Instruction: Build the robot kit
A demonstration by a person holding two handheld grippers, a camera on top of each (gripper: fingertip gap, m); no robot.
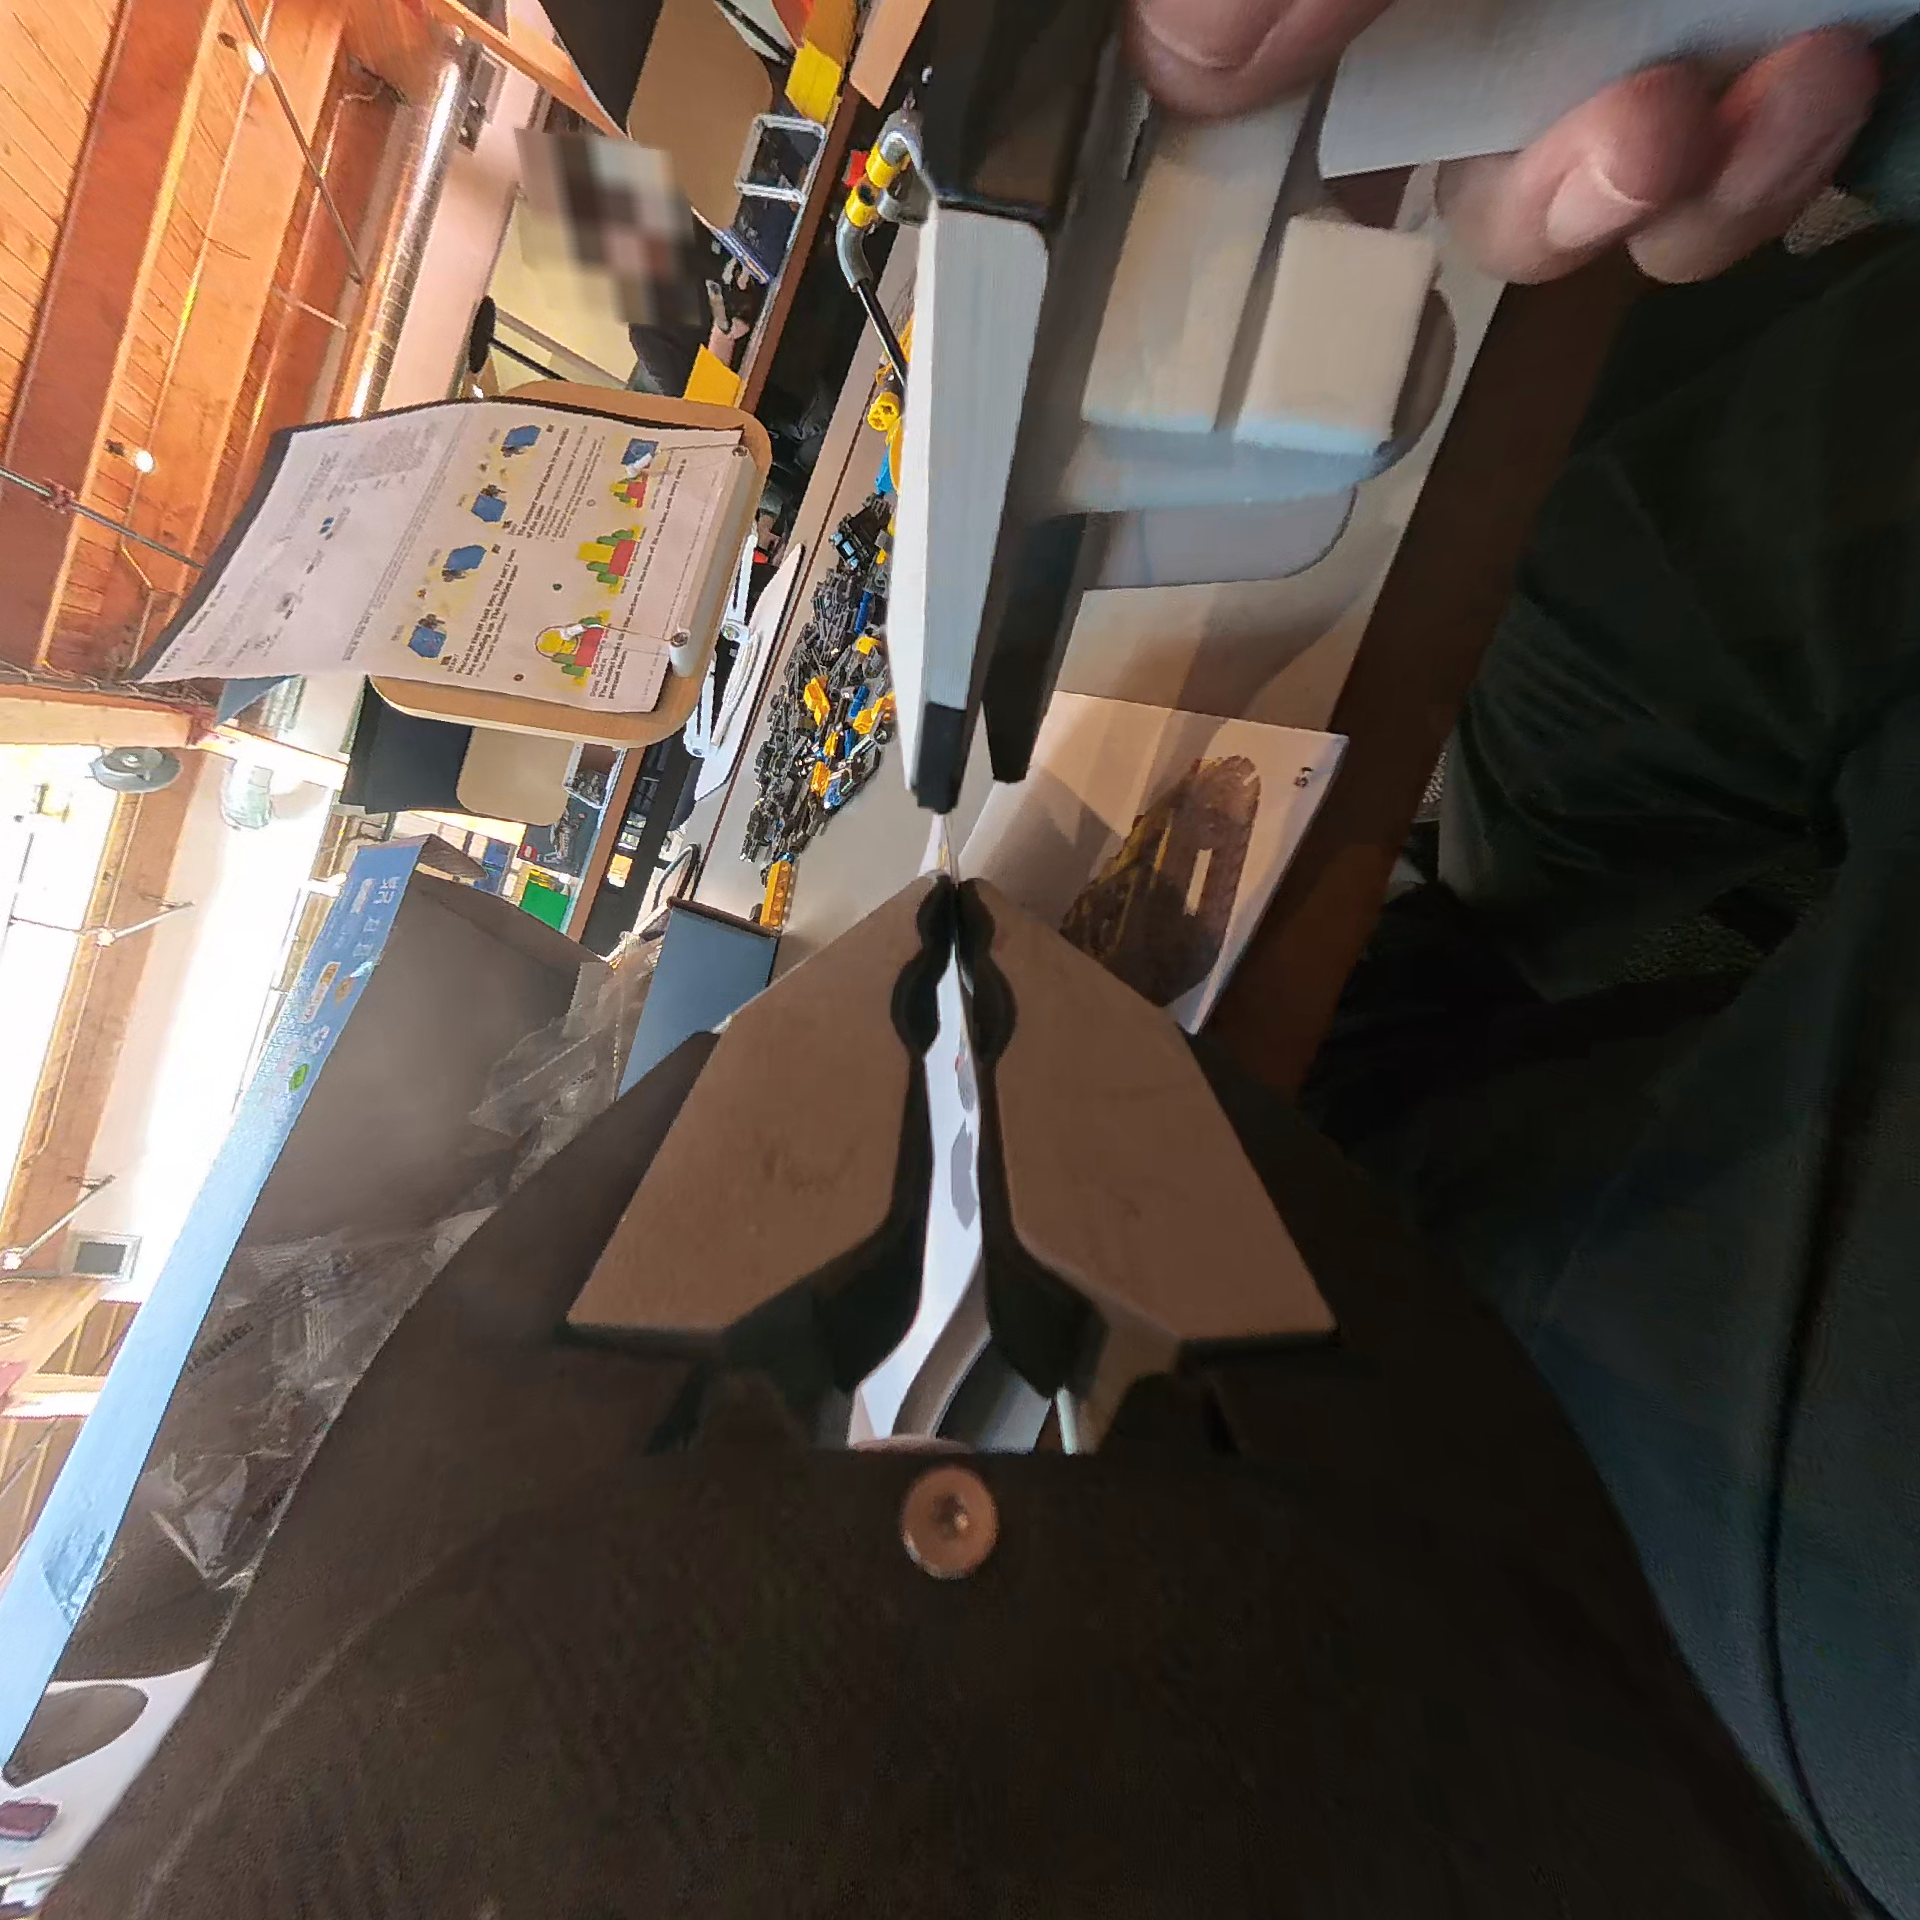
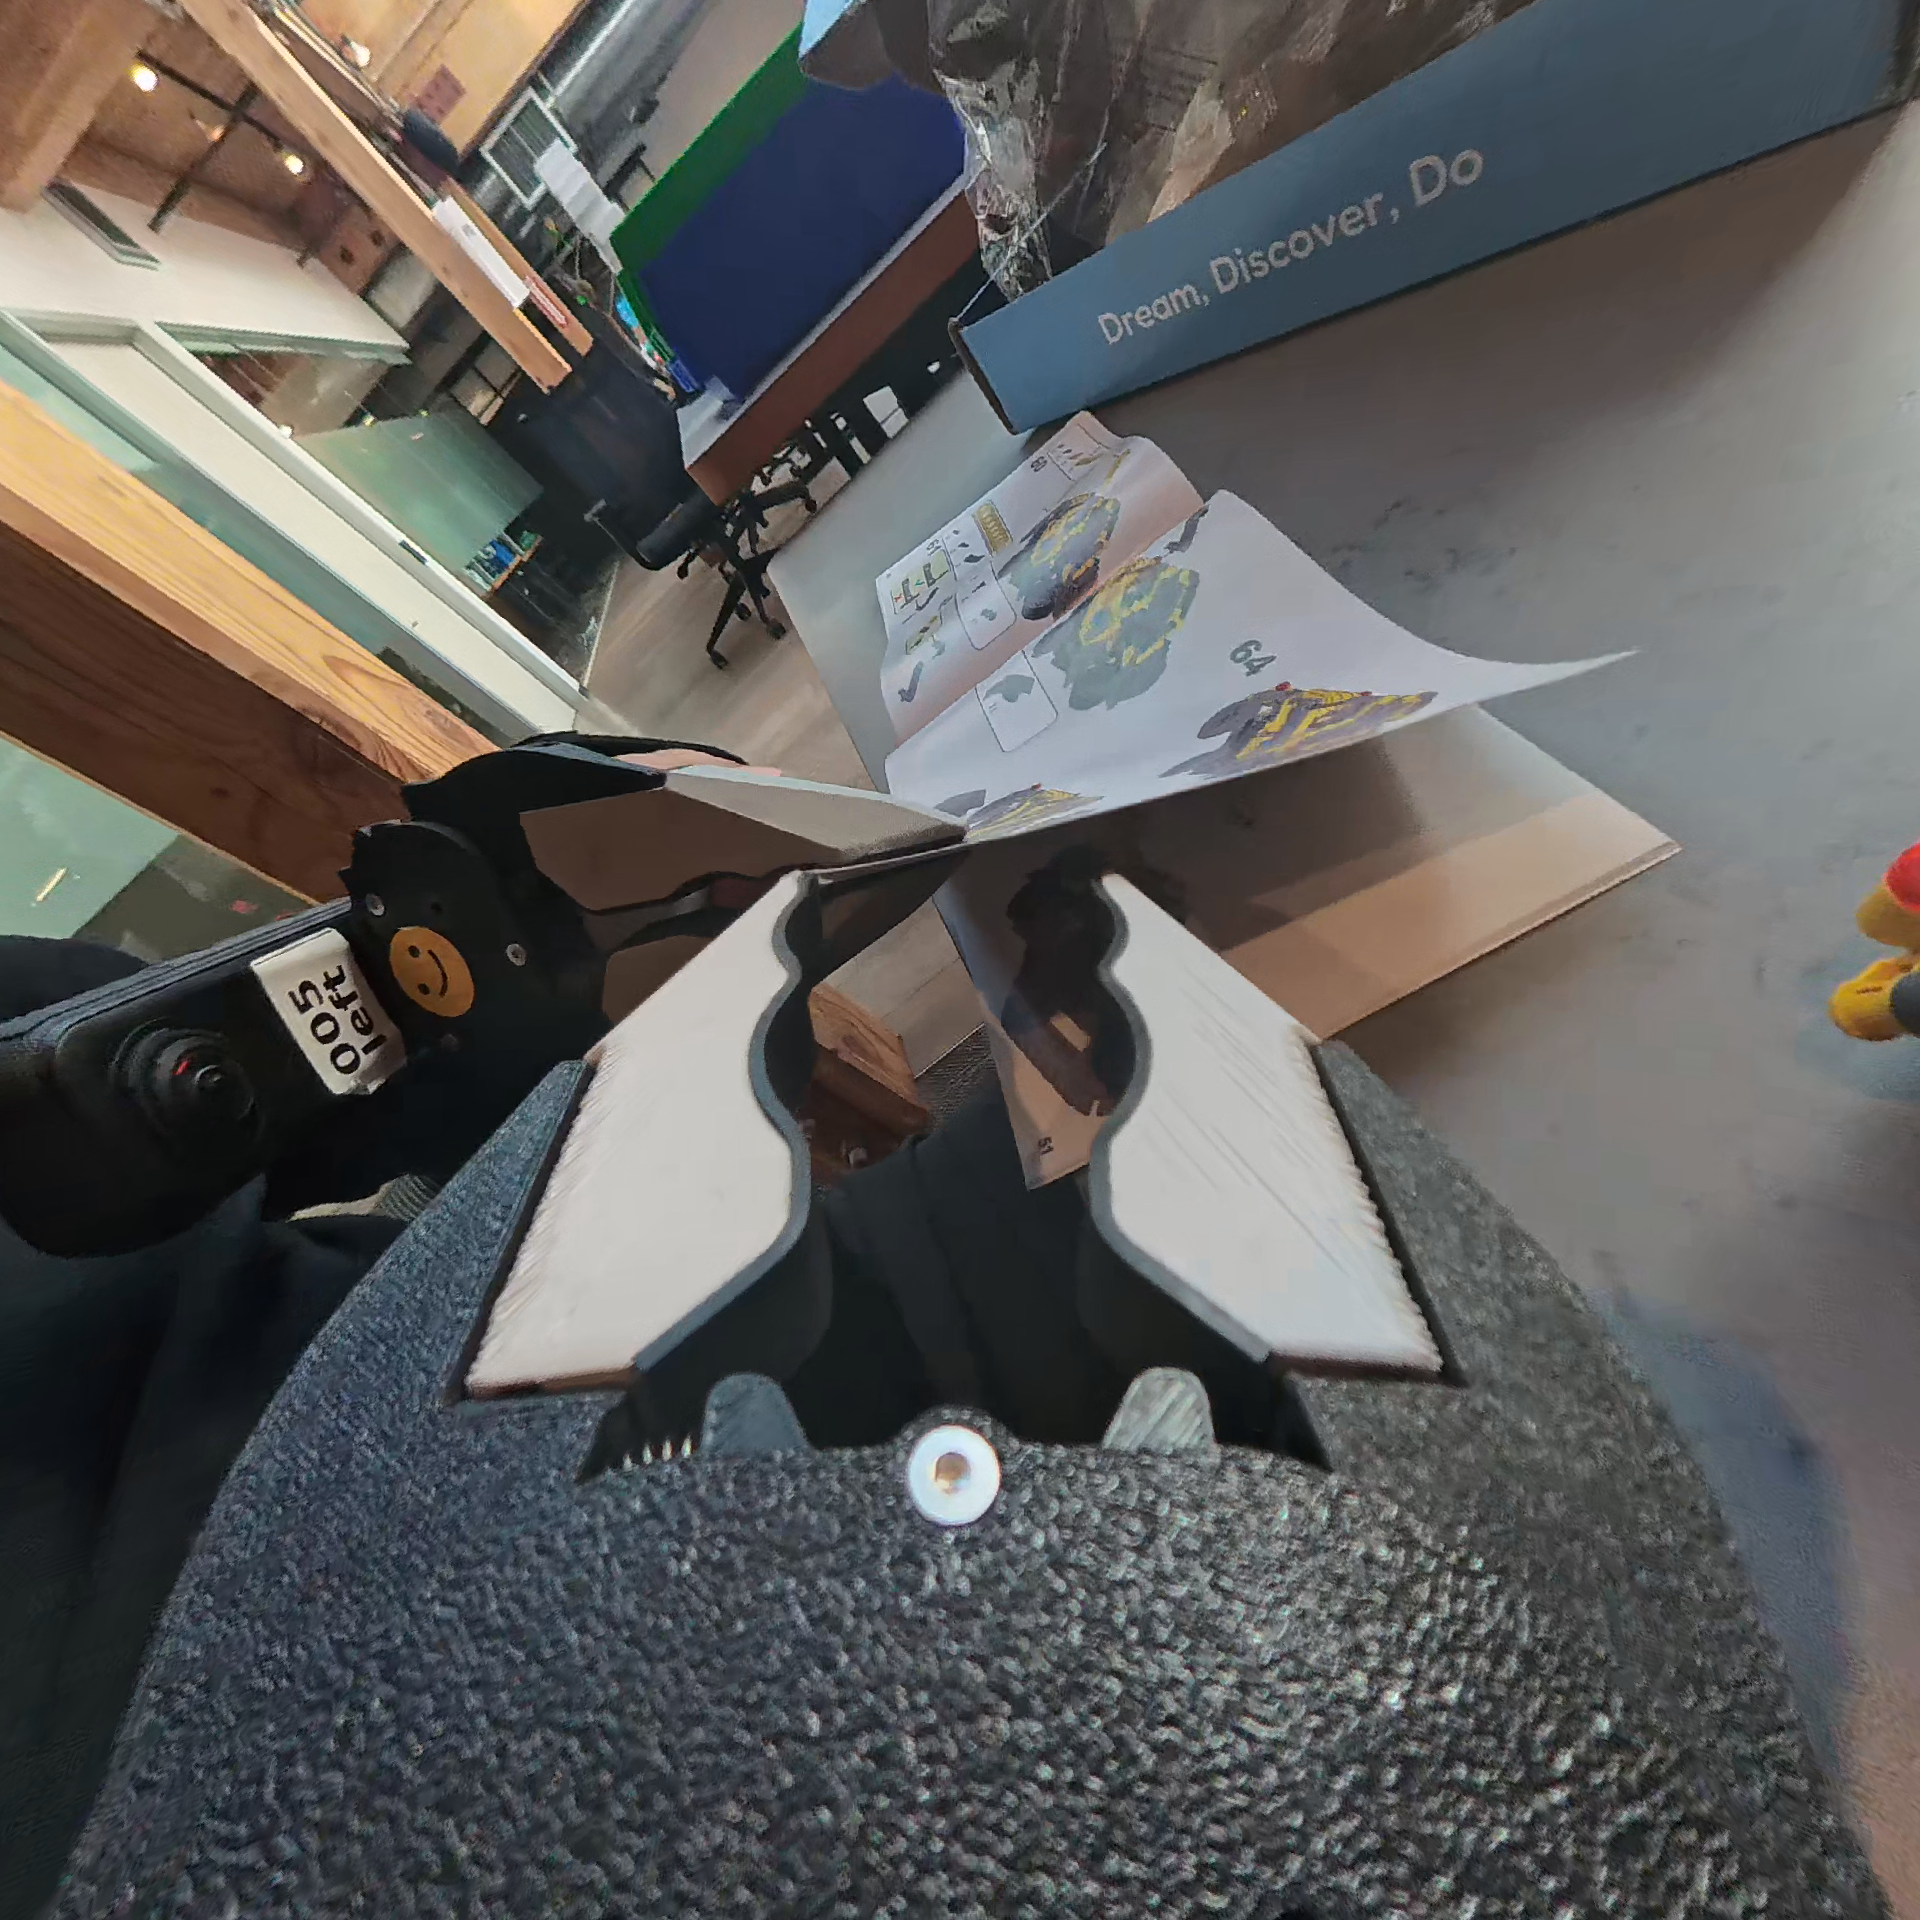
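Note:
An open instruction booklet (image 2: 997, 634) lies on the grey table (image 2: 1558, 468). My left gripper (image 1: 951, 899) is shut on the edge of one booklet page (image 1: 956, 1132) and holds that page (image 2: 1299, 717) lifted and curved above the booklet. The left gripper also shows in the right wrist view (image 2: 940, 831), coming in from the left. My right gripper (image 2: 956, 894) is open and empty, its jaws wide apart just below the pinched page edge. In the left wrist view the right gripper (image 1: 977, 774) hangs close above the left fingertips, held by a hand (image 1: 1621, 177).
A long blue box (image 2: 1351, 239) with clear plastic bags stands behind the booklet. A pile of small building pieces (image 1: 831, 707) lies on the table. A printed sheet on a stand (image 1: 468, 551) is farther off. A yellow and red toy piece (image 2: 1881, 966) sits at the right edge. Office chairs (image 2: 727, 540) stand beyond.

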